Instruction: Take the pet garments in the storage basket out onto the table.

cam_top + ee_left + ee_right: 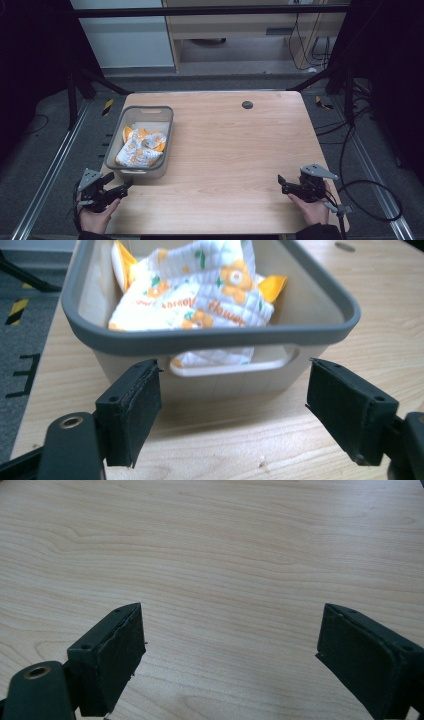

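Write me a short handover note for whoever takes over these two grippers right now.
Left gripper: jaws open, empty, facing the near end of the grey bin, not touching it.
Right gripper: jaws open, empty, over bare wooden table near the right front corner.
The flower-print cloth, white and orange, lies bunched inside the bin, at the table's left.
Done: nothing gripped so far.
Left: likely the left gripper reaches in for the cloth or takes the bin by its handle slot.
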`<state>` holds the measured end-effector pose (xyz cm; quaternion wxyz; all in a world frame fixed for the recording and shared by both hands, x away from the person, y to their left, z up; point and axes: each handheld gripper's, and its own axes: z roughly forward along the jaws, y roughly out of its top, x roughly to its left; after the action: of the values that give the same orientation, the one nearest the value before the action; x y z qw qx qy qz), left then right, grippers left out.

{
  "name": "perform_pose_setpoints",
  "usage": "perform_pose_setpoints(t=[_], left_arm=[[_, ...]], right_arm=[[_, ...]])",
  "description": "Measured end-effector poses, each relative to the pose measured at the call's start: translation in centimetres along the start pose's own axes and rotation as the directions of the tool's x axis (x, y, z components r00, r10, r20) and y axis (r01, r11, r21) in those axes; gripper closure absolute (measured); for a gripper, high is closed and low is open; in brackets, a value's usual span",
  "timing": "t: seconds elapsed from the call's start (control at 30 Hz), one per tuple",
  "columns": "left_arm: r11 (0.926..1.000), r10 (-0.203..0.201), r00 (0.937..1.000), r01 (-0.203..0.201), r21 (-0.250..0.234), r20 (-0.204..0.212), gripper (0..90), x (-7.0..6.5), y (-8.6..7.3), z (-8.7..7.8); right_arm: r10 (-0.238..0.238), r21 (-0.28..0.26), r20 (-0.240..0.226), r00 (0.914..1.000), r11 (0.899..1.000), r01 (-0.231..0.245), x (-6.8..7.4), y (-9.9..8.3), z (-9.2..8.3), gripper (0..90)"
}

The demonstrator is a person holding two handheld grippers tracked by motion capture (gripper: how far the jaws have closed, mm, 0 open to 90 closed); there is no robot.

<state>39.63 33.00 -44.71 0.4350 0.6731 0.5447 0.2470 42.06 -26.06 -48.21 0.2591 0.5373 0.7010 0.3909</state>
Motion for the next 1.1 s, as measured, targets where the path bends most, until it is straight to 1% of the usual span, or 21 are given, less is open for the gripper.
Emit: perform_pose_setpoints(t=[0.17,0.3,0.37,0.4,0.43,0.57,0.67,0.7,0.77,0.93,1.1], left_arm=[[0.9994,-0.009,1.0000,0.009,-0.034,0.002,21.8,-0.1,0.8,-0.6],[0.9987,-0.007,1.0000,0.008,-0.050,0.005,22.4,-0.1,1.6,-0.7],[0.9986,-0.003,0.9999,0.004,-0.053,0.010,22.5,-0.2,1.9,-0.7],[0.9985,0.000,1.0000,0.000,-0.054,0.008,22.7,-0.3,2.1,-0.7],[0.9985,0.002,0.9999,-0.001,-0.054,0.012,22.9,-0.3,2.3,-0.7],[0.9983,0.014,0.9998,-0.013,-0.057,0.012,22.9,-0.4,3.0,-0.7],[0.9971,0.006,0.9999,-0.006,-0.075,0.011,22.8,-0.4,3.8,-0.8],[0.9968,0.007,0.9999,-0.006,-0.079,0.011,22.8,-0.5,3.9,-0.8],[0.9964,0.016,0.9999,-0.015,-0.084,0.007,22.8,-0.6,4.4,-0.7],[0.9956,0.016,0.9997,-0.015,-0.093,0.018,22.8,-0.6,5.5,-0.6],[0.9941,0.016,0.9997,-0.014,-0.108,0.017,23.1,-0.5,6.3,-0.5]], right_arm=[[-0.008,-0.005,0.008,0.9999,1.000,0.008,0.0,0.0,0.0,11.7],[-0.001,-0.002,0.009,1.0000,1.000,0.001,0.0,0.0,0.1,11.8],[-0.010,-0.003,0.014,0.9998,1.000,0.010,0.1,-0.1,0.1,11.8],[-0.006,-0.001,0.011,0.9999,1.000,0.006,0.1,-0.1,0.1,11.8],[-0.014,-0.004,0.015,0.9998,1.000,0.014,0.1,-0.1,0.1,11.8],[-0.014,-0.009,0.019,0.9997,1.000,0.014,0.1,-0.1,0.1,11.8],[-0.006,-0.005,0.018,0.9998,1.000,0.006,0.1,-0.1,0.1,11.8],[-0.012,-0.006,0.021,0.9997,1.000,0.012,0.0,-0.1,0.1,11.8],[-0.009,-0.006,0.018,0.9998,1.000,0.009,0.1,-0.1,0.1,11.8],[-0.016,-0.011,0.024,0.9996,1.000,0.017,0.0,-0.2,0.1,11.8],[-0.017,-0.010,0.023,0.9996,1.000,0.017,0.1,-0.2,0.1,11.8]])
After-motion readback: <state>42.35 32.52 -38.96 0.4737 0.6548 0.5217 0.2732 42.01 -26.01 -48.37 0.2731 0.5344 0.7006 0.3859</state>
